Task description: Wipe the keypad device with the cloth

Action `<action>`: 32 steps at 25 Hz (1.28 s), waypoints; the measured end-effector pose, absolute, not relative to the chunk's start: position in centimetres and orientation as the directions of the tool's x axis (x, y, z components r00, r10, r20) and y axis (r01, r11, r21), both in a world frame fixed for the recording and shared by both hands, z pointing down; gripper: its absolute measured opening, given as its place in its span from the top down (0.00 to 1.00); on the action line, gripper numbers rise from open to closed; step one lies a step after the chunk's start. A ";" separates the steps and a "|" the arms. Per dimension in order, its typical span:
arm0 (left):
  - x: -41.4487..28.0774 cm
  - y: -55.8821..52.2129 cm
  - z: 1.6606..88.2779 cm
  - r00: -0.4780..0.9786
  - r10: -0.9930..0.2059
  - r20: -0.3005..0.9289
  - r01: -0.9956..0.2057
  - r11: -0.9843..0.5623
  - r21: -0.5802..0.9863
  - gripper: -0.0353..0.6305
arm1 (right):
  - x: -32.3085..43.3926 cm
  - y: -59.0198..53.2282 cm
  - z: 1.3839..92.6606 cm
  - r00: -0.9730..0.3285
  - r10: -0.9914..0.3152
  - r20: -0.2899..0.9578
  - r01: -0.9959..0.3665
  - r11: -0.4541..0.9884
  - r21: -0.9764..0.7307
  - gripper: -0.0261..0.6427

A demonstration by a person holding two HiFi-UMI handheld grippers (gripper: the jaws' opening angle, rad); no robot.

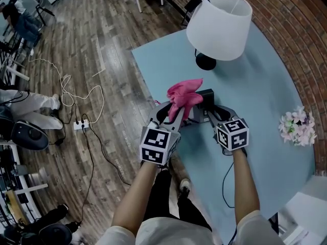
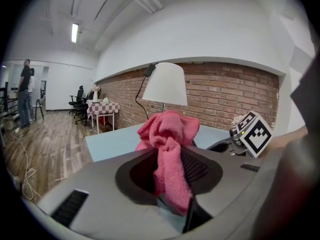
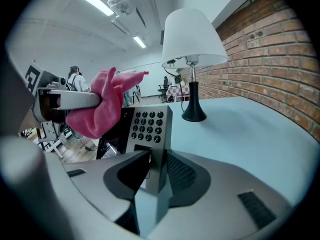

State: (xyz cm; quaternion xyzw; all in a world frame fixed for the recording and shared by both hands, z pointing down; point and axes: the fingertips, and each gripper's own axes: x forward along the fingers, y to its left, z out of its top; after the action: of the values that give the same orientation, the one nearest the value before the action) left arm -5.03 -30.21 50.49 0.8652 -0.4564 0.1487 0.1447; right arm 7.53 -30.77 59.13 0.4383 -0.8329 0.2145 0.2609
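My left gripper (image 1: 172, 114) is shut on a pink cloth (image 1: 185, 96), which bunches up above its jaws (image 2: 169, 143). The cloth (image 3: 99, 109) hangs just left of the dark keypad device (image 3: 146, 126), close to its face; I cannot tell whether they touch. The keypad device (image 1: 206, 96) stands upright over the light blue table (image 1: 260, 86), its number keys facing the cloth. My right gripper (image 1: 210, 115) is shut on the device's lower edge, seen between its jaws in the right gripper view (image 3: 152, 173). Both grippers sit side by side near the table's left edge.
A white-shaded lamp (image 1: 219, 24) on a black base stands behind the device. A bunch of pale flowers (image 1: 298, 127) lies at the table's right. A brick wall borders the table's far side. A power strip (image 1: 81, 124) with cables lies on the wooden floor to the left.
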 end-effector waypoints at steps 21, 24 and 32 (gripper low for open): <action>-3.6 -26.4 56.5 0.553 -0.671 0.494 -0.809 -0.575 0.124 0.73 | 7.6 -29.7 59.3 -0.497 -0.632 0.594 -0.850 0.493 -0.185 0.77; -3.5 -25.7 57.3 0.558 -0.654 0.512 -0.803 -0.581 0.133 0.73 | 7.7 -29.5 59.3 -0.495 -0.636 0.592 -0.853 0.484 -0.193 0.77; -4.0 -24.8 58.8 0.560 -0.640 0.526 -0.804 -0.572 0.159 0.73 | 7.3 -28.7 59.2 -0.494 -0.634 0.595 -0.854 0.481 -0.197 0.76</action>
State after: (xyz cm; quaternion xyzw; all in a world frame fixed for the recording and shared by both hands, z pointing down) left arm -4.01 -24.76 58.85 0.8613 -0.4192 0.2105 0.1950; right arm 7.34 -28.72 59.20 0.4484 -0.8298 0.2416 0.2280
